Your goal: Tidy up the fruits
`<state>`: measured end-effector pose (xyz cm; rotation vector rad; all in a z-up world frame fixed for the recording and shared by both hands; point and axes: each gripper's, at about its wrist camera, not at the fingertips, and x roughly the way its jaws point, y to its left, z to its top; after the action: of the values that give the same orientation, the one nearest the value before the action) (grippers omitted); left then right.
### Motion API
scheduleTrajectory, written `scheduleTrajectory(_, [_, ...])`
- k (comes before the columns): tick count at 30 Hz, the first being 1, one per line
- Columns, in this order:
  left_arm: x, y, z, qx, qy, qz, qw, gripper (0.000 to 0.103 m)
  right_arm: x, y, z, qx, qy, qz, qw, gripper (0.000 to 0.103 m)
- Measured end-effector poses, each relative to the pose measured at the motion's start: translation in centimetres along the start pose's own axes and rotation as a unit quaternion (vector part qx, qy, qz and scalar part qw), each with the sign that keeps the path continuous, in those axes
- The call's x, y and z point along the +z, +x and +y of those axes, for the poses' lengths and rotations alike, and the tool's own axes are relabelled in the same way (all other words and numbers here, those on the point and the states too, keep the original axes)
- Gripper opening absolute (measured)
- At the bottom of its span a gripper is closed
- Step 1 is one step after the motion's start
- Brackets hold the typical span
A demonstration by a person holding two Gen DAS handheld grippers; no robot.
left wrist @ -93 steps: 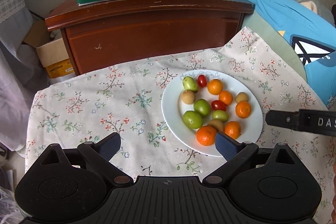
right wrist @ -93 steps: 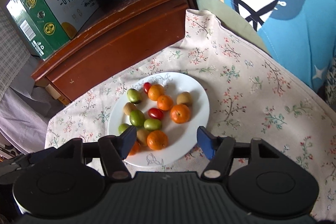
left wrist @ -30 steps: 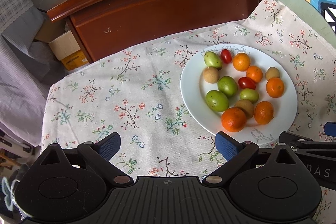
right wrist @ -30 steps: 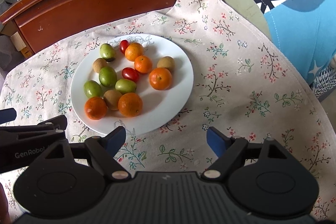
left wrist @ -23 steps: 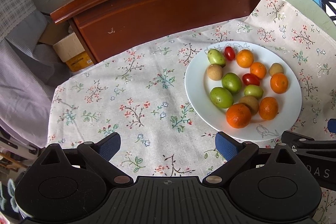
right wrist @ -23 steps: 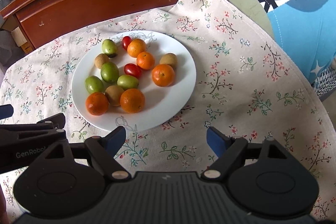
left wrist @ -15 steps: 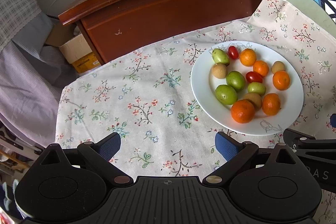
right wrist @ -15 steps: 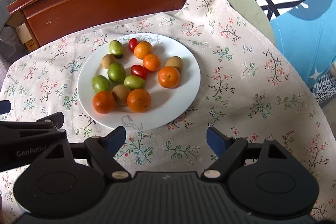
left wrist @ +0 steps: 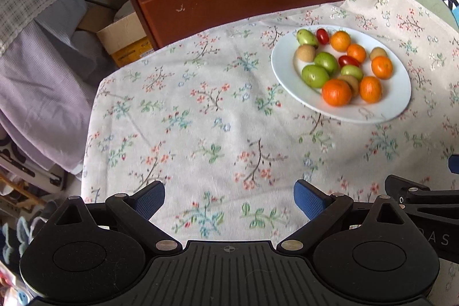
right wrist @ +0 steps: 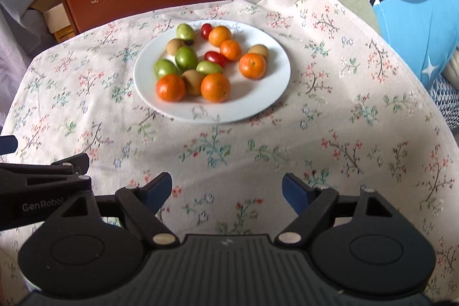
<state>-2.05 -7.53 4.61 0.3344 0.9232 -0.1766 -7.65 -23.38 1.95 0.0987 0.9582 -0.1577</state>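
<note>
Currently both the left gripper (left wrist: 229, 201) and right gripper (right wrist: 226, 189) stand released, jaws wide, nothing between them. Both hover over the floral cloth (right wrist: 330, 134), well short of the white plate (right wrist: 266, 102) of fruits (right wrist: 215, 88).

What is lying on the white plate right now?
On the round white plate: five orange mandarins, four green fruits, three brown kiwi-like fruits and two red cherry tomatoes. Anything beneath the clustered fruit is hidden.

We see soft, even daylight, fruit casting faint shadows on the white plate (right wrist: 275, 93). Slight motion blur across the floral tablecloth (left wrist: 200, 119); strong fisheye bending, dark corners.
</note>
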Motion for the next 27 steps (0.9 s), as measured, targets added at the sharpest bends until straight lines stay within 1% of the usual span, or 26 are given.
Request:
scheduleTrajectory(5, [-2.0,-0.3,0.7,-0.004,-0.006,0.011,0.9999,0.098,-2.0,-0.2,0.7,0.018,-0.01,-0.002,1.0,0.084])
scheduleTrajectory(11, [-3.5,-0.9,2.2,-0.005,-0.032,0.019,0.9993,0.098,-3.7,-0.1,1.1,0.061,-0.035,-0.025,0.997,0.084])
scheduleTrajectory(14, [-3.7,-1.7,2.9,-0.015,-0.049,0.015,0.9986,0.098,-4.2,0.4,1.0,0.066,-0.037,-0.031,0.997,0.084])
scheduleTrajectory(16, [-3.7,-2.3,3.3,-0.024,-0.057,0.008,0.9981,0.098,-4.6,0.5,1.1,0.066,-0.046,-0.049,0.996,0.084])
scheduleTrajectory(19, [-3.7,-2.8,3.8,-0.035,-0.066,0.005,0.9972,0.098,-5.0,0.7,1.3,0.06,-0.069,-0.065,0.994,0.084])
scheduleTrajectory(20, [-3.8,-2.9,3.9,-0.038,-0.069,0.005,0.9969,0.098,-5.1,0.8,1.4,0.06,-0.072,-0.068,0.993,0.088])
scheduleTrajectory(21, [-3.7,-3.0,4.1,-0.039,-0.074,0.005,0.9965,0.098,-5.2,1.0,1.5,0.065,-0.073,-0.071,0.993,0.094])
scheduleTrajectory(23, [-3.8,-3.2,4.4,-0.042,-0.082,0.004,0.9957,0.098,-5.5,1.2,1.8,0.068,-0.079,-0.078,0.992,0.1])
scheduleTrajectory(24, [-3.8,-3.3,4.6,-0.044,-0.086,0.003,0.9953,0.098,-5.7,1.4,2.1,0.063,-0.084,-0.082,0.991,0.102])
scheduleTrajectory(27, [-3.7,-3.5,5.0,-0.049,-0.094,0.001,0.9944,0.098,-6.0,1.5,2.5,0.057,-0.074,-0.103,0.99,0.103])
